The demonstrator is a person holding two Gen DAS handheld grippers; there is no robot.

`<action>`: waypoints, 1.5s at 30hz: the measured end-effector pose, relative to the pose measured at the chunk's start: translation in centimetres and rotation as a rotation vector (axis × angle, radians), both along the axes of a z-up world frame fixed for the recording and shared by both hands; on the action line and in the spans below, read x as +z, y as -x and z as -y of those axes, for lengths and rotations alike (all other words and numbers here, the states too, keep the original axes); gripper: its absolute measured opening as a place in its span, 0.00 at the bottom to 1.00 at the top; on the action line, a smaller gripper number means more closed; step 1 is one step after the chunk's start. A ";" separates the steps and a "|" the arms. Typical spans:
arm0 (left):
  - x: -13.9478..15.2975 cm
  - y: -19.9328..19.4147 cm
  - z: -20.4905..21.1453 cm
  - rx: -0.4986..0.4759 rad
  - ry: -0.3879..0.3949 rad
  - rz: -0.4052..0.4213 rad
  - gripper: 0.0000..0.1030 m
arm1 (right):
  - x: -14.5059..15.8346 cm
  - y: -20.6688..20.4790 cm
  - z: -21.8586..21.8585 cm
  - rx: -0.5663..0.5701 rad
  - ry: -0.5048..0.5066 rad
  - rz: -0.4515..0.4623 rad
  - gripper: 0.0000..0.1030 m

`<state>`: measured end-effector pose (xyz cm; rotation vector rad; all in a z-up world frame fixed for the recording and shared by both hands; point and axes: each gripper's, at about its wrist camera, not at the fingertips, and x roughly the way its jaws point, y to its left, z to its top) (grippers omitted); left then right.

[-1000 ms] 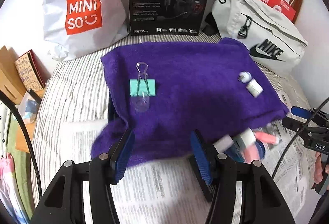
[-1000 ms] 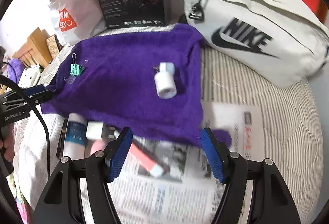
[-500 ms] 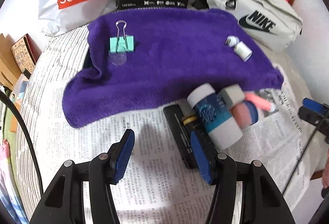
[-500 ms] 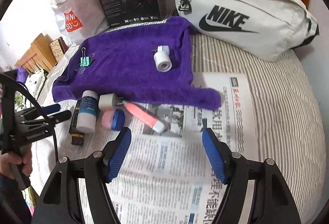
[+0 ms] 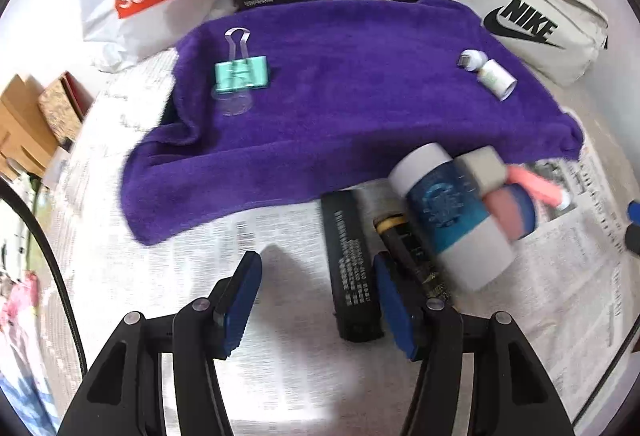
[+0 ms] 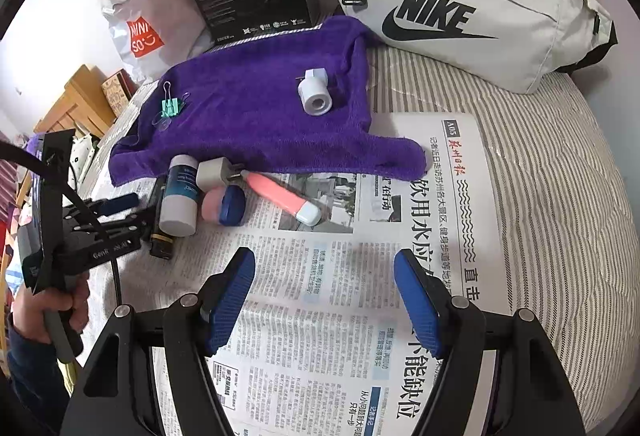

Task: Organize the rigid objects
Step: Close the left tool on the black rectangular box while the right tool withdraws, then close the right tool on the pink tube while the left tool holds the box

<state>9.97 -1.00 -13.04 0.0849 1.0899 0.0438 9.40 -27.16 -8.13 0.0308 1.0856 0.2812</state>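
Approach step: left tool point(image 5: 316, 300) hangs empty, jaws opening, by the black bar point(image 5: 352, 272) and blue-labelled bottle point(image 5: 452, 220) — next, straddle one. Right tool point(image 6: 324, 304) wide, empty, over newspaper point(image 6: 320, 316).

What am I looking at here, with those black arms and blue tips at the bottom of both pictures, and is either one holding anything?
Those are two hand-held grippers, each carrying a wide-angle camera looking along its fingers. One picture comes from the left gripper, whose jaws are opening on nothing; the other from the right gripper, open and empty. The right view also shows a hand holding the left tool. On the newspaper lie a blue-and-white bottle, a pink tube, a plug and a black bar. On the purple towel sit a green binder clip and a small white bottle.
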 end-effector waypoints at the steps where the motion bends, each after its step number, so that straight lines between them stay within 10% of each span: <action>1: 0.0 0.2 -0.2 -0.006 -0.005 0.004 0.55 | -0.1 0.0 0.0 0.001 0.001 -0.002 0.69; 12: 0.1 -0.2 -0.1 -0.081 0.083 0.028 0.21 | -1.2 -0.5 -0.7 0.031 0.011 0.002 0.69; 28: 0.1 -0.2 -0.7 -0.137 0.151 -0.010 0.20 | -4.9 -5.2 -6.0 0.305 0.158 0.064 0.67; 35: 0.2 -0.4 -1.0 -0.143 0.163 -0.021 0.20 | -5.0 -4.7 -7.2 0.339 0.155 0.097 0.24; 45: 0.3 0.3 -1.7 -0.133 0.184 -0.012 0.21 | -4.5 -2.6 -4.0 0.200 0.098 -0.019 0.19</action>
